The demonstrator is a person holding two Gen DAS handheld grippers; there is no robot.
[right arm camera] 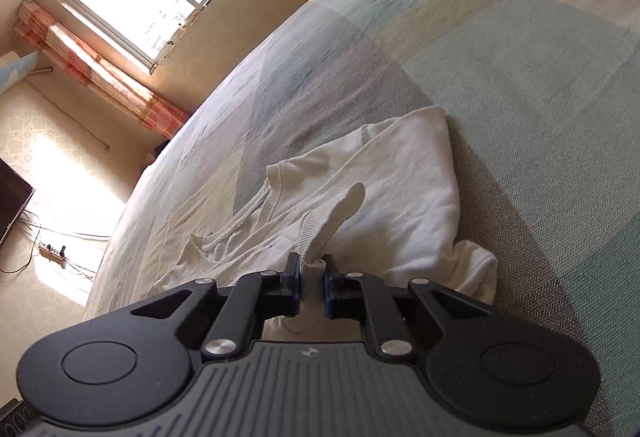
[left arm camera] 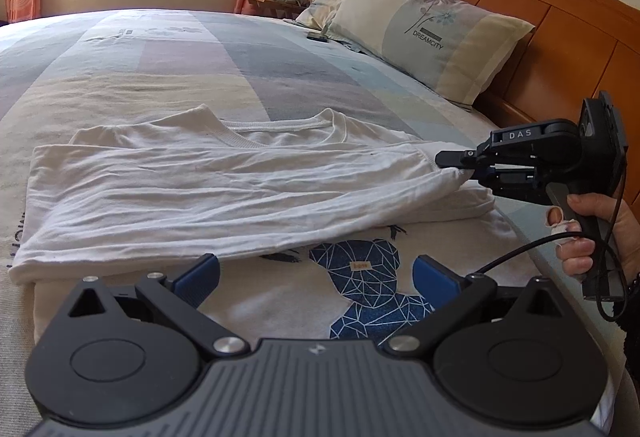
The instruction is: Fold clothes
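A white T-shirt (left arm camera: 224, 185) with a blue geometric bear print (left arm camera: 360, 277) lies on the bed, its upper part folded across itself. My left gripper (left arm camera: 316, 277) is open and empty, its blue pads just above the printed front near the folded edge. My right gripper (left arm camera: 452, 163) is shut on a bunched corner of the shirt at the right side and holds it slightly lifted. In the right wrist view the right gripper (right arm camera: 311, 277) pinches a tongue of white shirt (right arm camera: 400, 189) fabric between its fingers, with the ribbed collar (right arm camera: 276, 197) just ahead.
The bed (left arm camera: 240, 57) has a pastel patchwork cover. Two pillows (left arm camera: 432, 25) lean on the wooden headboard (left arm camera: 560, 37) at the right. A small dark object (left arm camera: 318, 36) lies near the pillows. A window, curtains and a floor power strip (right arm camera: 52, 251) lie beyond the bed.
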